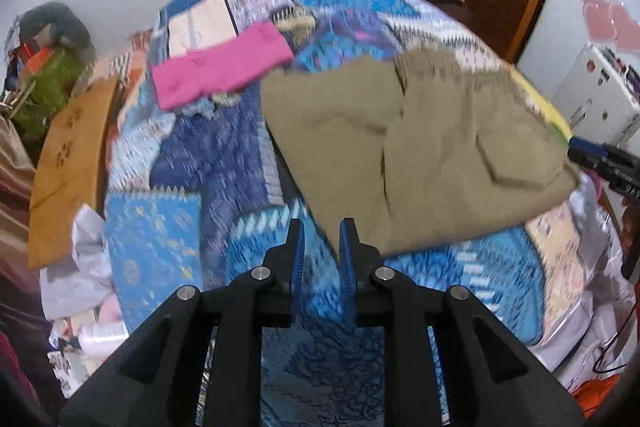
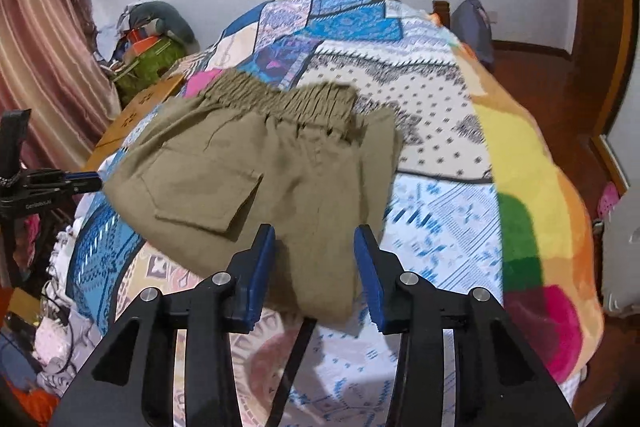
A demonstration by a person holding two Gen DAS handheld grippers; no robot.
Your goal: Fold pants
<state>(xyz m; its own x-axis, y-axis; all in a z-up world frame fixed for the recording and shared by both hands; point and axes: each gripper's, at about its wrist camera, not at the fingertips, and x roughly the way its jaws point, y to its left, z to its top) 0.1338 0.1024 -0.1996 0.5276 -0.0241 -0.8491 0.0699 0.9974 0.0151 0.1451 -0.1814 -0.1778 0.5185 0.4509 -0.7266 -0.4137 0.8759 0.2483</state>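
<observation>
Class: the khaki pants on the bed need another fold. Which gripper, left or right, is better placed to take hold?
Right. The right gripper has its open jaws straddling the pants' near edge; the left gripper sits beside them.

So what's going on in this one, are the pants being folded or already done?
A person is working with two handheld claws over a bed covered by a patchwork quilt. The khaki pants lie on it in a compact folded bundle, waistband away from the right claw. Neither claw grips them now: the left claw is narrowly open beside the near edge, and the right claw is open astride the near end, pads not pressing. A folded pink garment lies farther back.
</observation>
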